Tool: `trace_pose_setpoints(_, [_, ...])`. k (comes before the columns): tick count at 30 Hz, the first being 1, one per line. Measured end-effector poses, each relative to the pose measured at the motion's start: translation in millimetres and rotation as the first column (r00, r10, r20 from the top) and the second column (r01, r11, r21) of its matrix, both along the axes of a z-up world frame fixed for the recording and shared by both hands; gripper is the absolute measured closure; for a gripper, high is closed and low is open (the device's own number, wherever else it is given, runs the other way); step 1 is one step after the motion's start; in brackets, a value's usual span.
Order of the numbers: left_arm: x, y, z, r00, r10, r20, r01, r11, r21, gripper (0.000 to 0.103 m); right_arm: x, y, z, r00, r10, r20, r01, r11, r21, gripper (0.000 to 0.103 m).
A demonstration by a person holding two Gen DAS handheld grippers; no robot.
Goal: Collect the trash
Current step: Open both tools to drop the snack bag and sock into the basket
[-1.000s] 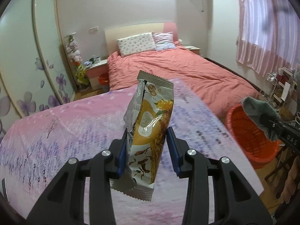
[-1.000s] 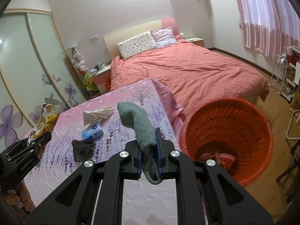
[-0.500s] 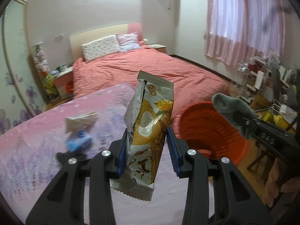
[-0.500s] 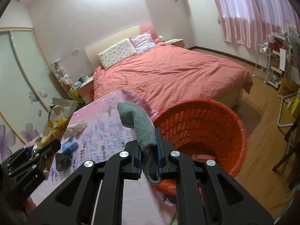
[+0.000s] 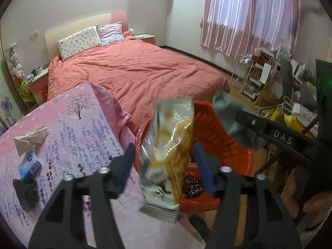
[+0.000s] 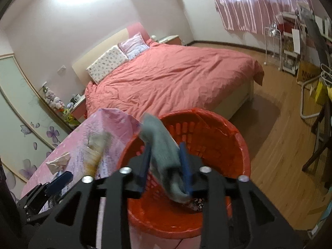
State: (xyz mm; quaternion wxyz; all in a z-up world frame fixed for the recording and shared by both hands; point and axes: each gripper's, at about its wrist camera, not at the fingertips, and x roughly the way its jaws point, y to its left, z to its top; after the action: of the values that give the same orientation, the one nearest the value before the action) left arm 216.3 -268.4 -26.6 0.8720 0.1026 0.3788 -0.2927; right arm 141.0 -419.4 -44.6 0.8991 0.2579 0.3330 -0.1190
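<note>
My left gripper (image 5: 164,166) stands open by the rim of the orange basket (image 5: 234,155); the yellow snack wrapper (image 5: 168,155) hangs loose and blurred between its spread fingers. My right gripper (image 6: 166,166) is open over the orange basket (image 6: 234,145), and the grey sock (image 6: 164,151) slips between its blue pads. The sock also shows in the left wrist view (image 5: 230,116). Crumpled tissue (image 5: 31,140), a small blue box (image 5: 29,165) and a black mesh piece (image 5: 26,193) lie on the pink-clothed table (image 5: 83,128).
A bed with a salmon duvet (image 5: 134,70) stands behind the table. Racks and clutter (image 5: 269,78) line the right wall under pink curtains. Dark patterned fabric (image 5: 193,184) lies in the basket. Wood floor (image 6: 280,145) surrounds the basket.
Both grippers moved right over the basket and opened. The wrapper and the sock have come loose from the pads and are dropping.
</note>
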Motion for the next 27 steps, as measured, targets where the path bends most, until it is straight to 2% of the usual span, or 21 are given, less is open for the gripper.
trace_pose_setpoints(2, [4,-3,-10,1.0,0.008,-0.001,-0.008,1.0,0.026,0.037,0,-3,-6,1.0,-0.005,-0.012,0.005,1.0,-0.004,0.055])
trace_pose_setpoints(7, [9,15,-23,0.998,0.058,0.018,-0.059,0.996,0.068,0.033,-4,3,-15,0.999,-0.017,-0.034,0.015,0.999,-0.041,0.045])
trace_pose_setpoints(11, [13,45,-26,0.992,0.12,0.042,-0.124,0.988,0.088,0.025,-4,22,-14,0.999,0.009,-0.044,-0.013,0.994,-0.108,0.044])
trace_pose_setpoints(15, [17,92,-29,0.975,0.206,0.087,-0.216,0.969,0.121,0.022,-5,39,-12,0.998,0.045,-0.045,-0.052,0.985,-0.164,0.042])
trace_pose_setpoints(17, [20,118,-29,0.961,0.257,0.104,-0.27,0.954,0.131,0.02,-3,47,-12,0.996,0.065,-0.052,-0.074,0.981,-0.181,0.042])
trace_pose_setpoints(21, [30,183,-29,0.907,0.401,0.127,-0.416,0.9,0.129,0.019,1,69,-18,0.991,0.113,-0.075,-0.125,0.975,-0.182,0.042])
trace_pose_setpoints(24, [41,236,-34,0.853,0.514,0.095,-0.522,0.845,0.12,0.019,5,87,-23,0.984,0.149,-0.096,-0.164,0.97,-0.177,0.042])
trace_pose_setpoints(27, [48,267,-41,0.82,0.571,0.039,-0.571,0.814,0.102,0.028,8,106,-28,0.976,0.185,-0.115,-0.204,0.962,-0.181,0.042])
